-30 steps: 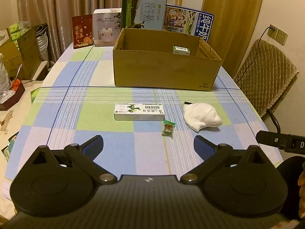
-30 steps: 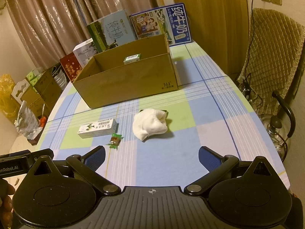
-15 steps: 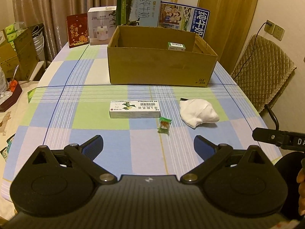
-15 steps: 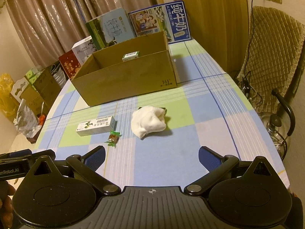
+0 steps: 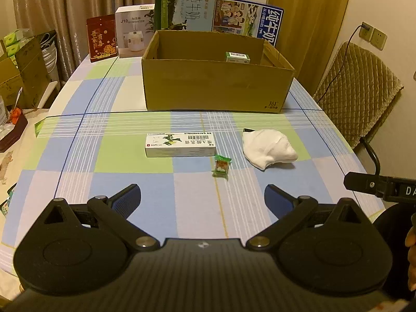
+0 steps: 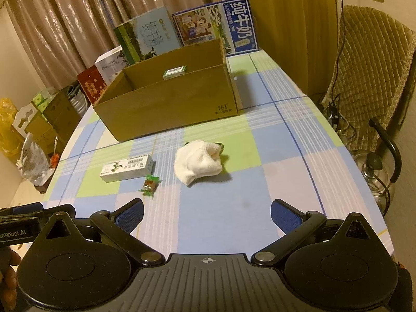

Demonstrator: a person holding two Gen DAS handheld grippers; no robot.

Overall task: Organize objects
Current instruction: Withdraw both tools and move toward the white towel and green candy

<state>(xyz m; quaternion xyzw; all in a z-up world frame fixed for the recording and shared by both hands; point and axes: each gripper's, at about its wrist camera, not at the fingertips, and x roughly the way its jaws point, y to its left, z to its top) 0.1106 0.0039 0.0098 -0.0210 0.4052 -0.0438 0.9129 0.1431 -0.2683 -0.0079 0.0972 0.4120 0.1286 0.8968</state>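
Blue-padded fingers on my left gripper (image 5: 202, 197) stand wide apart and hold nothing; they hover above the near edge of the checked tablecloth (image 5: 124, 161), touching no object. My right gripper (image 6: 206, 212) reads the same: jaws spread wide, empty, clear of the cloth.

Just beyond the left jaws, at frame centre, lies a small green-wrapped candy (image 5: 221, 166), its long axis running away from me toward the box. Immediately up and left of it, close but apart, a white medicine carton (image 5: 180, 144) lies flat with its long axis across the frame, left to right. Right of the candy, apart from it, sits a bunched white cloth (image 5: 267, 148); in the right wrist view this cloth (image 6: 198, 161) is at frame centre, with the carton (image 6: 127, 167) and candy (image 6: 150, 185) to its left.

Farther back, upper centre, an open cardboard box (image 5: 218, 88) stands with its long side facing me. One small green-and-white packet (image 5: 237, 56) is visible inside, toward the right rear. Printed cartons (image 5: 187, 7) stand behind the box.
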